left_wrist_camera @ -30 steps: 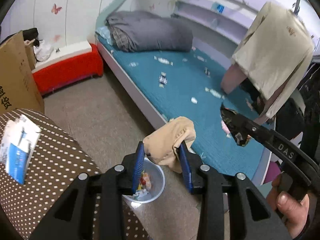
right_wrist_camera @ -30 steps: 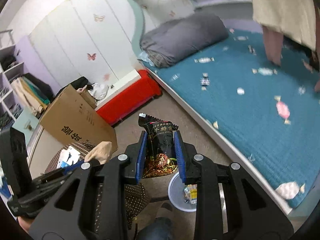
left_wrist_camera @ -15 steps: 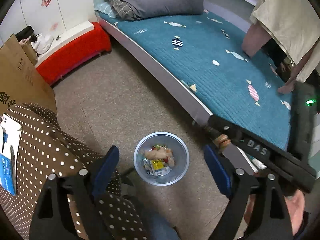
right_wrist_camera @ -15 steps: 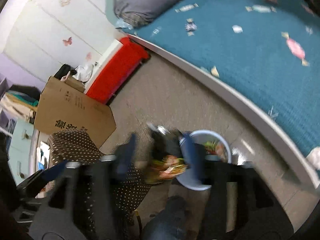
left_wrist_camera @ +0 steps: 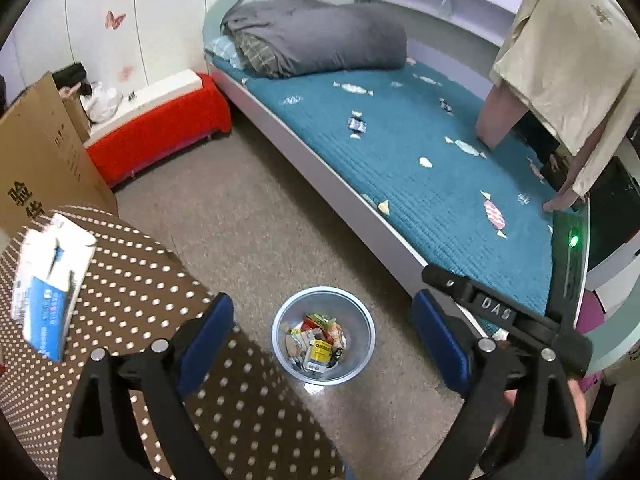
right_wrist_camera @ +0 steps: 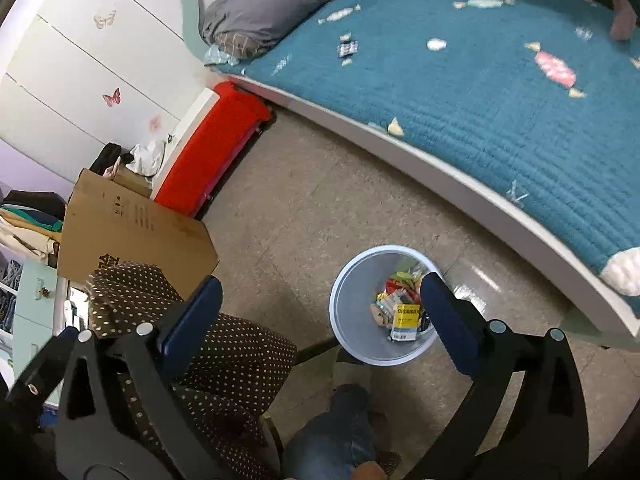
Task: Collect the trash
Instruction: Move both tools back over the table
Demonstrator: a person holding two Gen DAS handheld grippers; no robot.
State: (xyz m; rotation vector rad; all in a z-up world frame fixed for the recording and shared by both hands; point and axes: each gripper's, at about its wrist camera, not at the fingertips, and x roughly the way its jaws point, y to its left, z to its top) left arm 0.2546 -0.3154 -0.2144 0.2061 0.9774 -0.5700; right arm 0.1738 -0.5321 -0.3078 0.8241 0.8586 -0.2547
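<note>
Both tongs stand wide apart with nothing between their blue pads, their jaws having just been opening. Left tongs (left_wrist_camera: 323,330) hang above the floor, and the trash bin (left_wrist_camera: 362,326) shows straight between their fingers, standing on the tiled floor (left_wrist_camera: 248,216) at about 6 o'clock in the left wrist view. Inside the bin lies the trash (left_wrist_camera: 318,340): crumpled wrappers, a yellow-labelled packet and some red and green scraps. In the right wrist view the right tongs (right_wrist_camera: 320,312) hover over the same bin (right_wrist_camera: 348,312), which sits toward 5 o'clock, its rim just behind the right-hand pad; the trash (right_wrist_camera: 400,308) is heaped against the bin's right wall.

At 8 o'clock in the left view the brown polka-dot surface (left_wrist_camera: 132,280) carries a white and blue box (left_wrist_camera: 48,280). A cardboard box (left_wrist_camera: 36,156) stands at 9 o'clock, a red bench (left_wrist_camera: 160,128) at 10 o'clock. The bed (left_wrist_camera: 420,168) with its teal candy-print cover fills 1 to 3 o'clock, a grey quilt (left_wrist_camera: 320,40) rolled at its head. The person's denim knee (right_wrist_camera: 336,432) shows at 6 o'clock in the right view.
</note>
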